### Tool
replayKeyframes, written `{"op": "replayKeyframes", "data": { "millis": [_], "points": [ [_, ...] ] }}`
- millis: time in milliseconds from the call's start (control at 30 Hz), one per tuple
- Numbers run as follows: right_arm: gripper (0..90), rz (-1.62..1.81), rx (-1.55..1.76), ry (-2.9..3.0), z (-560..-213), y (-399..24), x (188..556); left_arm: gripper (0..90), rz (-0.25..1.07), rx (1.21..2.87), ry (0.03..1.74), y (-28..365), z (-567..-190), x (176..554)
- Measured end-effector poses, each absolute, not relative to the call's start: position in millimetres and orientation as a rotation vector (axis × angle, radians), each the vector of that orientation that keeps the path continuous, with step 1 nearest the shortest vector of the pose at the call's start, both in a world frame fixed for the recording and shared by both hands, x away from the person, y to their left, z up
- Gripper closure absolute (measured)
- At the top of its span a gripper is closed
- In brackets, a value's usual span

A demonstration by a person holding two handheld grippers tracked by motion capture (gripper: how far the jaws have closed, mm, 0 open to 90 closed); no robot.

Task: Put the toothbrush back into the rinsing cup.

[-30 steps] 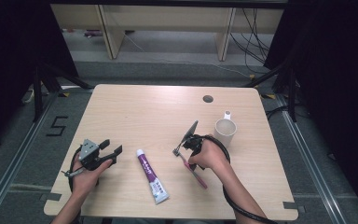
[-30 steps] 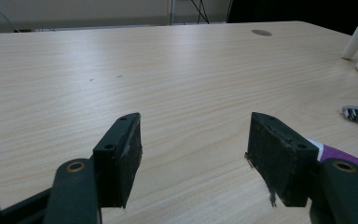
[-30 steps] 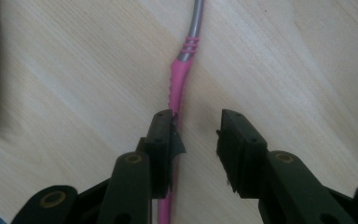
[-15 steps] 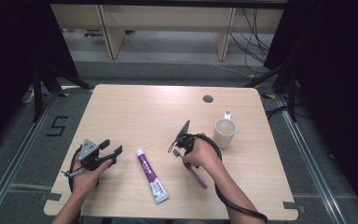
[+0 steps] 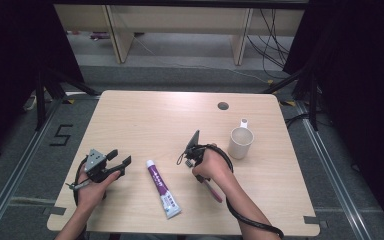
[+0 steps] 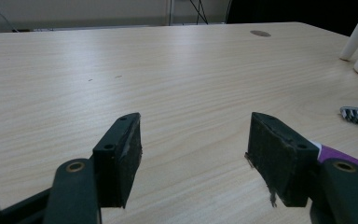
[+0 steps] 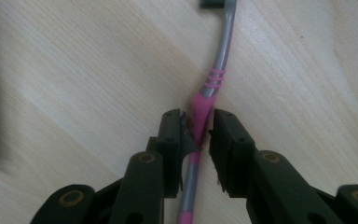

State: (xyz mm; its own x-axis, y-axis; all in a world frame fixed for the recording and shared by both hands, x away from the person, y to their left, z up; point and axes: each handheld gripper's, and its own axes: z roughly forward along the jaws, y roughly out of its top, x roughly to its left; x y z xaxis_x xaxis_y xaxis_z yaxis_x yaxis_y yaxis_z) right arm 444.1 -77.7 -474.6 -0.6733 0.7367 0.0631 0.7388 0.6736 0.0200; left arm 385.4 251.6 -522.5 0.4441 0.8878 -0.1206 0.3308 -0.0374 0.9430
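On the wooden table [image 5: 145, 120], the toothbrush [image 7: 204, 105] lies flat between the right gripper [image 7: 197, 133] jaws, which have just been closing on its pink grip. It seems light, stiff and thin, so this thick middle part is a good hold. The left gripper [image 6: 193, 154] stands open, holding nothing.

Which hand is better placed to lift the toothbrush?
Right. The right gripper has just been closing, with the toothbrush handle between its jaws. The left gripper is open over bare table, away from it.
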Motion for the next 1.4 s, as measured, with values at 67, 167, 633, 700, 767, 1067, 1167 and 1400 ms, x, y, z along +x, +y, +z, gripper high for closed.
{"op": "replayKeyframes", "data": {
  "millis": [67, 167, 633, 700, 767, 1067, 1167, 1400],
  "points": [
    [75.0, -0.043, -1.26, -2.816, -473.9, -76.8, 444.4, 34.6, 0.637, 1.602, 1.091, 251.6, -522.5, 385.4],
    [76.9, -0.031, -1.267, -2.813, -475.7, -77.1, 444.5, 34.6, 0.636, 1.604, 1.091, 251.6, -522.5, 385.4],
    [81.9, -0.032, -1.269, -2.83, -477.2, -81.5, 446.3, 34.5, 0.631, 1.603, 1.094, 251.7, -522.5, 385.5],
    [82.0, -0.069, -1.282, -2.811, -476.2, -82.7, 444.8, 34.5, 0.632, 1.605, 1.094, 251.6, -522.5, 385.5],
    [82.0, -0.083, -1.284, -2.808, -472.7, -83.3, 444.6, 34.5, 0.633, 1.606, 1.093, 251.5, -522.5, 385.5],
    [82.0, -0.272, -1.345, -2.797, -454.5, -96.7, 442.2, 34.5, 0.63, 1.605, 1.096, 251.5, -522.5, 385.6],
    [82.0, -0.303, -1.36, -2.789, -451.8, -100.4, 442.1, 34.5, 0.631, 1.605, 1.096, 251.6, -522.4, 385.5],
    [82.0, -0.427, -1.452, -2.752, -441.6, -114.7, 439.8, 34.5, 0.628, 1.595, 1.087, 251.6, -523.2, 386.4]
  ]
}}
